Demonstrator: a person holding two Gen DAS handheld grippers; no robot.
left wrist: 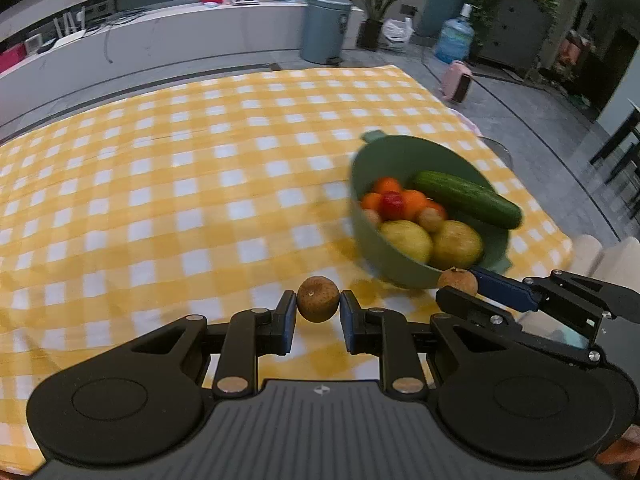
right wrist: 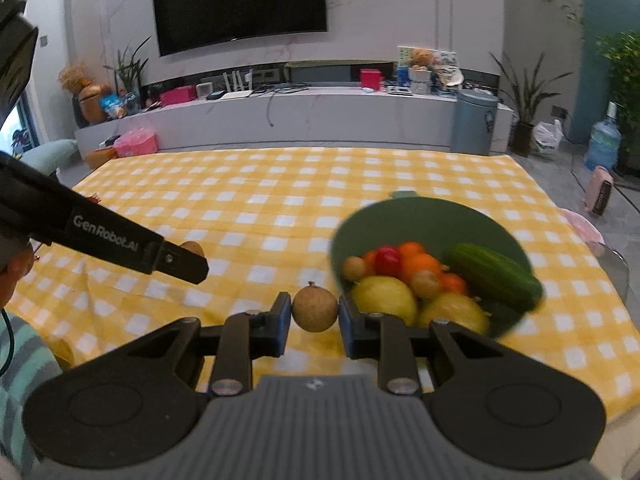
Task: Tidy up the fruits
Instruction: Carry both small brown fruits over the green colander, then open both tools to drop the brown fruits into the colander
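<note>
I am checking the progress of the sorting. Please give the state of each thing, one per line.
left gripper: shut on a brown fruit
right gripper: shut on another brown fruit
green bowl: on the table, holding fruit
cucumber: lying in the bowl

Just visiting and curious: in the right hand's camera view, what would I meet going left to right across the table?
Black left gripper holding a small brown fruit → small round brown fruit pinched between the right gripper fingers → green plastic bowl of fruit → dark green cucumber inside it.
</note>
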